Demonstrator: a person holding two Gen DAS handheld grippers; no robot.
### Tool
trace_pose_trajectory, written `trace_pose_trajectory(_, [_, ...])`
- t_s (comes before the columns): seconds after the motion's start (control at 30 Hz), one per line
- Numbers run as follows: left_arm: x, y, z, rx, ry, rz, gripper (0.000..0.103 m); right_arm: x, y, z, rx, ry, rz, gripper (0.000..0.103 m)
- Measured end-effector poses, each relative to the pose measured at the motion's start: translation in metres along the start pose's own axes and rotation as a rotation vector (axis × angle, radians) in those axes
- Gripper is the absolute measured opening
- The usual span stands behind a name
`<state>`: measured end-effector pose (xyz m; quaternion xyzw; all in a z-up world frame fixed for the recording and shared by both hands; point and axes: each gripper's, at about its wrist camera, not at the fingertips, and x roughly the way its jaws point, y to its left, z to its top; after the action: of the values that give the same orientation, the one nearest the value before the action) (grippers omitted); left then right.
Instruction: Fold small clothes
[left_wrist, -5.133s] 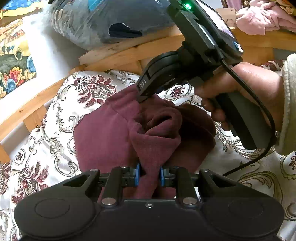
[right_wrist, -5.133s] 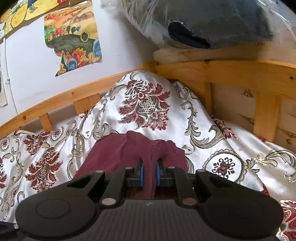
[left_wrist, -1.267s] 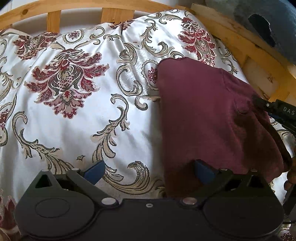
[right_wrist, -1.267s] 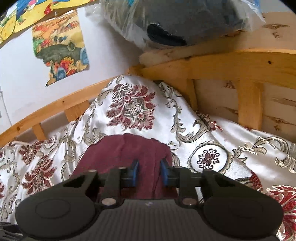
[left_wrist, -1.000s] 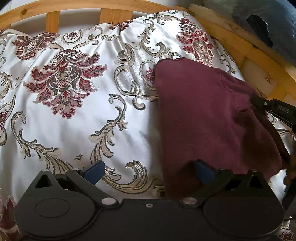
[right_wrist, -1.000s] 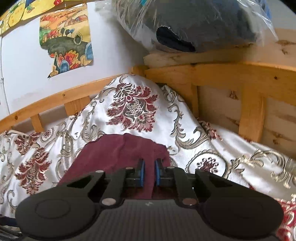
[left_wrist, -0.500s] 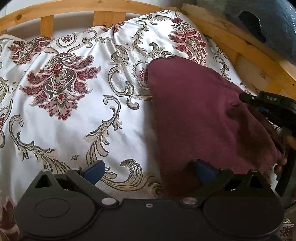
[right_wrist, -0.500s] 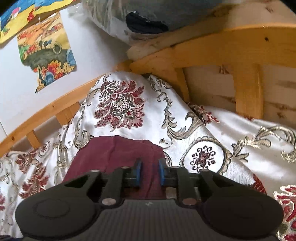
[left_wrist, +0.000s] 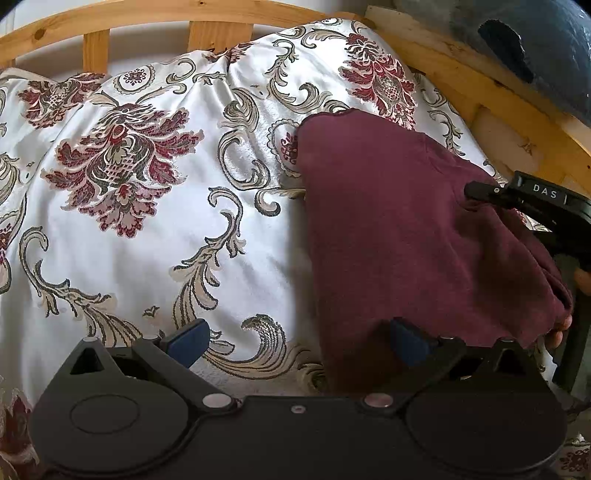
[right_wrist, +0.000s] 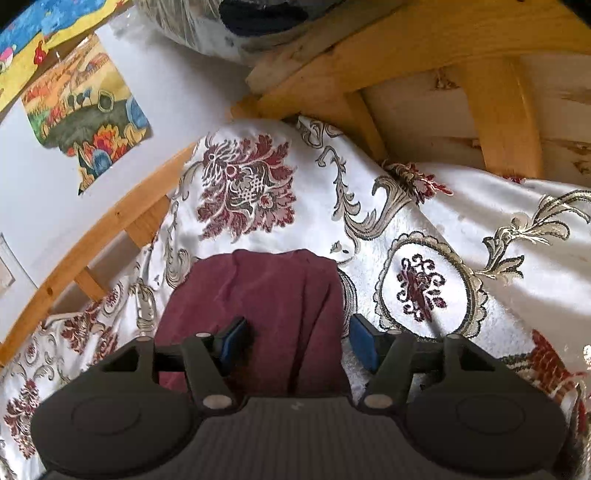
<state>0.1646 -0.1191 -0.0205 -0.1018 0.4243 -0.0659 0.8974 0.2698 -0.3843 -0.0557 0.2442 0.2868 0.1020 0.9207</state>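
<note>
A maroon knit garment is laid in a folded block on the floral satin bedspread, in the centre-right of the left wrist view and the lower centre of the right wrist view. The left gripper is spread wide: one blue pad sits over bare bedspread at lower left, the other at the garment's near edge, and nothing is pinched. The jaws of the right gripper are opening; cloth lies between them, yet neither pad presses on it, so the fold is judged to be just let go.

Several risks are judged from this. The knit is thick and springy, so the released top layer could lift or slide back, above all where faint ridges are seen running down the cloth in the right wrist view. If the right gripper is drawn away while a pad is caught in the knit, the layer could be dragged open. The bedspread is glossy and rumpled, so the whole block could be shifted by a sideways nudge rather than pressed flat. The wooden bed rail in the upper right stands near, and could be struck on a high retreat. Whether the lower layers are squared cannot be told.
</note>
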Motion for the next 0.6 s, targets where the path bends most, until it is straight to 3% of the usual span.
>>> trace_pose_trajectory(0.17, [0.0019, 0.0009, -0.0002, -0.012, 0.007, 0.000, 0.102, 0.0008, -0.0005, -0.0006, 0.008, 0.005, 0.009, 0.069])
trace_pose_trajectory(0.33, [0.0038, 0.0028, 0.0010, -0.022, 0.020, -0.006, 0.102, -0.0002, 0.0020, -0.0032, -0.005, -0.001, -0.015, 0.054])
trace_pose_trajectory(0.6, [0.0054, 0.0039, 0.0007, -0.036, 0.028, -0.004, 0.102, -0.0012, 0.0063, -0.0061, -0.025, -0.003, -0.018, 0.051])
